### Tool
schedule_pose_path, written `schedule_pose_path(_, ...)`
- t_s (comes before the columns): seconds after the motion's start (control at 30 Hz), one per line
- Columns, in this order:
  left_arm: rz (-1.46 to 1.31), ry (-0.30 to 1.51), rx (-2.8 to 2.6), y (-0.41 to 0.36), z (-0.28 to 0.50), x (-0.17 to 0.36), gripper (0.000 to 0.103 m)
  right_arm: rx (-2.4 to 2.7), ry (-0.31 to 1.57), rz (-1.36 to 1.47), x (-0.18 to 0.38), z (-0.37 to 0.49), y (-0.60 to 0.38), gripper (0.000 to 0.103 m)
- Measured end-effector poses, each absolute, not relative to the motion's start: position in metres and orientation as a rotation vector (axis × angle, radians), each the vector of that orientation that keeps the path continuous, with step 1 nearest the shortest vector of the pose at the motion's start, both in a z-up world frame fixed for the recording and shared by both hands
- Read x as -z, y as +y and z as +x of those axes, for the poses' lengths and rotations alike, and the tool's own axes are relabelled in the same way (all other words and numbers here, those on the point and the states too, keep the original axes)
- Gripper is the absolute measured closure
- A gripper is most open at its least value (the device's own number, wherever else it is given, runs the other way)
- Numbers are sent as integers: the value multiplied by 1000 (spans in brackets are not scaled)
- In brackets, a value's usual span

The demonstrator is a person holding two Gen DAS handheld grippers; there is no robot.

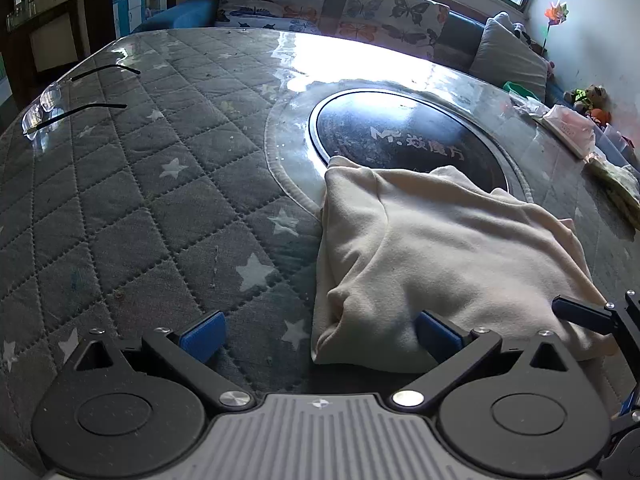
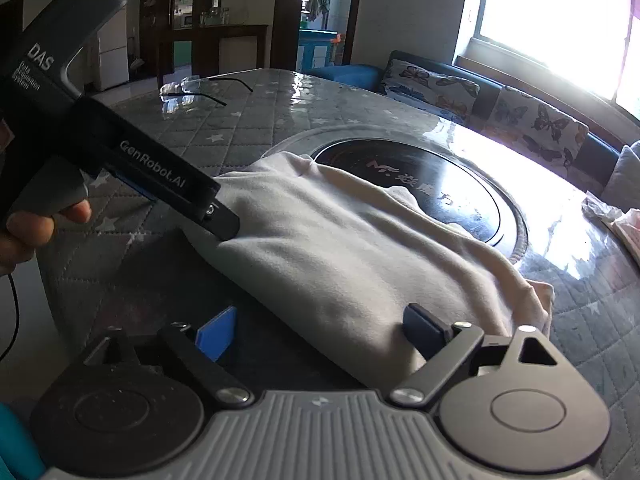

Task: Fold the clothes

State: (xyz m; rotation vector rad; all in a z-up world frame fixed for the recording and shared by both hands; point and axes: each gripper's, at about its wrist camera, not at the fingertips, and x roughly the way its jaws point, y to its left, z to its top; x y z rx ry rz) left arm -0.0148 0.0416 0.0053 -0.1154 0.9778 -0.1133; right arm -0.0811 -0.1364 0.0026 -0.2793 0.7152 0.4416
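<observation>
A cream folded garment (image 1: 440, 248) lies on the quilted grey table (image 1: 140, 208), its far end over a round black plate. My left gripper (image 1: 320, 338) is open wide at the garment's near left corner. Its right blue pad (image 1: 438, 336) rests on the cloth and its left pad (image 1: 202, 338) is over the bare table. One dark finger (image 1: 580, 314) of the right gripper touches the cloth's near right edge. In the right wrist view, my right gripper (image 2: 320, 334) is open too, straddling the near edge of the garment (image 2: 340, 248). A hand (image 2: 40, 224) holds the left gripper there.
Eyeglasses (image 1: 44, 104) lie at the table's far left edge. A round black hotplate (image 1: 400, 136) is set into the table's middle. Packets and a tissue pack (image 1: 572, 128) sit at the right edge. A sofa with butterfly cushions (image 1: 280, 0) stands behind the table.
</observation>
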Motion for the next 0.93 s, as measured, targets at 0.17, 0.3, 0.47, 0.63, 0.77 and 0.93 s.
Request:
schedule_pose_path(0.17, -117, 978, 110, 41, -15, -5, 0, -447, 722, -293, -1, -82, -133, 6)
schedule_pose_path(0.3, -118, 977, 106, 40, -14, -5, 0, -451, 724, -300, -2, -82, -133, 4)
schedule_pose_path(0.47, -118, 977, 102, 40, -14, -4, 0, -452, 725, -312, -1, -81, -131, 2)
schedule_pose_path(0.63, -118, 976, 99, 40, -14, -4, 0, -452, 724, -317, 1, -82, -130, 0)
schedule_pose_path(0.77, -119, 978, 96, 40, -14, -4, 0, -452, 723, -319, 1, -82, -129, 0)
schedule_pose_path(0.93, -119, 978, 96, 40, -13, -4, 0, -451, 723, -321, 1, -82, -129, 0)
